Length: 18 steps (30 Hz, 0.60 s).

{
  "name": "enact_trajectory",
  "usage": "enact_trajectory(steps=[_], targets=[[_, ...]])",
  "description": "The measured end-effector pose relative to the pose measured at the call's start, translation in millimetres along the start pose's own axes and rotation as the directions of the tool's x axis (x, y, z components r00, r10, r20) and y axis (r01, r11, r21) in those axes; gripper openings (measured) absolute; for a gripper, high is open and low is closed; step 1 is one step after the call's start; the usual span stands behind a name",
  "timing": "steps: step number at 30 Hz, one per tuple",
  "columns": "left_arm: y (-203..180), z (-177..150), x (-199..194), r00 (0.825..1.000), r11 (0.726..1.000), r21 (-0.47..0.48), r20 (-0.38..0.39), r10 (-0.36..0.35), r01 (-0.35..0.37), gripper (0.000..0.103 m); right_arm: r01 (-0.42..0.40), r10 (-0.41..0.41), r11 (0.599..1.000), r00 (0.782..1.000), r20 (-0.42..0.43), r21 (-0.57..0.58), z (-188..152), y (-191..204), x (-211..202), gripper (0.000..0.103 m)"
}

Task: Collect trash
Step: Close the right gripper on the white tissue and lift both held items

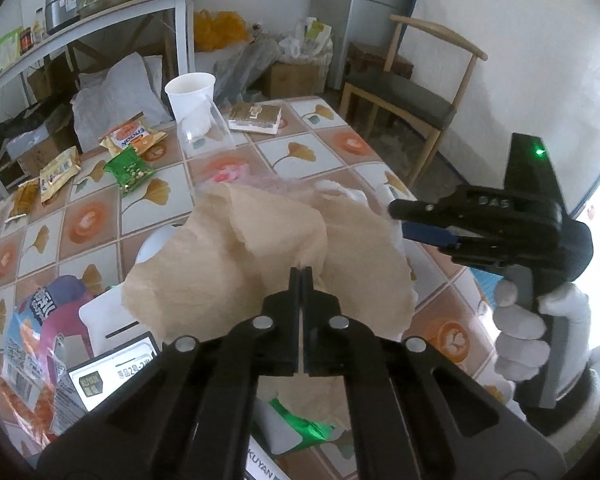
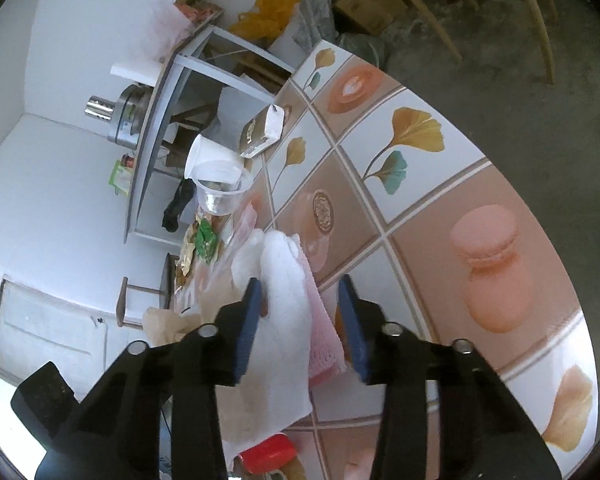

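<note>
On table, left gripper [image 1: 301, 276] clamping brown paper [image 1: 260, 248], right gripper [image 2: 300, 304] spread, "SNACK" packet [image 1: 132, 138].

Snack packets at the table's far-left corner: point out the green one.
The green packet lies nearest the table's middle, just below the orange-and-white packet. The other wrappers toward the edge, like the yellow packet, are yellow or gold.

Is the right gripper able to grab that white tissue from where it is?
Probably yes. The right gripper is open and the white tissue already sits between its fingers, with nothing blocking. The pink napkin lies in there too, so it would likely come along.
</note>
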<state>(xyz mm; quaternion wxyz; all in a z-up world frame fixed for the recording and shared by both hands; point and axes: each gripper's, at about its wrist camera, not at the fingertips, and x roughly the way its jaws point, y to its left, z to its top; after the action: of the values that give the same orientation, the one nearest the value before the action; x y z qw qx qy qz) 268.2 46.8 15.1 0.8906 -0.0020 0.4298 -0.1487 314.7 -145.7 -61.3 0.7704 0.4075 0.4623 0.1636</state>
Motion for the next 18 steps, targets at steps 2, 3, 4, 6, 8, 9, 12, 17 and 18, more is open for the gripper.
enact_trajectory(steps=[2, 3, 4, 6, 8, 9, 12, 17, 18], targets=[[0.5, -0.8, -3.6, 1.000, 1.000, -0.006, 0.012, -0.015, 0.015, 0.000, -0.004, 0.004, 1.000, 1.000, 0.000, -0.011, -0.8, 1.3, -0.8, 0.021], [0.7, -1.2, -6.5, 1.000, 1.000, -0.007, 0.022, -0.019, 0.019, 0.000, -0.005, 0.005, 1.000, 1.000, 0.003, -0.023, -2.0, 3.6, -2.8, 0.015], [0.5, -1.2, -9.4, 0.999, 1.000, -0.006, 0.031, -0.023, 0.023, 0.000, -0.003, 0.004, 0.999, 1.000, 0.009, -0.036, -3.2, 6.0, -5.5, 0.010], [0.3, -1.5, -17.4, 0.998, 1.000, -0.006, 0.056, -0.026, 0.026, 0.000, -0.003, 0.005, 0.998, 1.000, 0.020, -0.058, -4.3, 12.3, -9.8, 0.007], [1.9, -1.2, -24.0, 0.997, 1.000, -0.007, 0.075, -0.030, 0.031, 0.000, -0.011, 0.013, 0.997, 1.000, 0.029, -0.080, -6.1, 19.4, -14.8, 0.006], [2.4, -1.1, -29.3, 0.995, 0.999, -0.009, 0.090, -0.035, 0.036, 0.000, -0.018, 0.021, 0.995, 0.999, 0.035, -0.095, -7.3, 24.9, -18.4, 0.005], [3.4, -0.2, -44.9, 0.990, 0.999, -0.010, 0.130, -0.049, 0.051, 0.000, -0.036, 0.044, 0.990, 0.998, 0.053, -0.140, -10.7, 42.8, -30.4, 0.005], [5.9, 2.8, -78.7, 0.974, 0.998, -0.013, 0.219, -0.055, 0.059, 0.000, -0.069, 0.086, 0.976, 0.993, 0.076, -0.207, -14.1, 75.9, -48.9, 0.005], [6.2, 3.1, -84.4, 0.971, 0.998, -0.013, 0.233, -0.055, 0.060, 0.000, -0.076, 0.098, 0.970, 0.992, 0.085, -0.232, -15.7, 86.5, -55.2, 0.005]])
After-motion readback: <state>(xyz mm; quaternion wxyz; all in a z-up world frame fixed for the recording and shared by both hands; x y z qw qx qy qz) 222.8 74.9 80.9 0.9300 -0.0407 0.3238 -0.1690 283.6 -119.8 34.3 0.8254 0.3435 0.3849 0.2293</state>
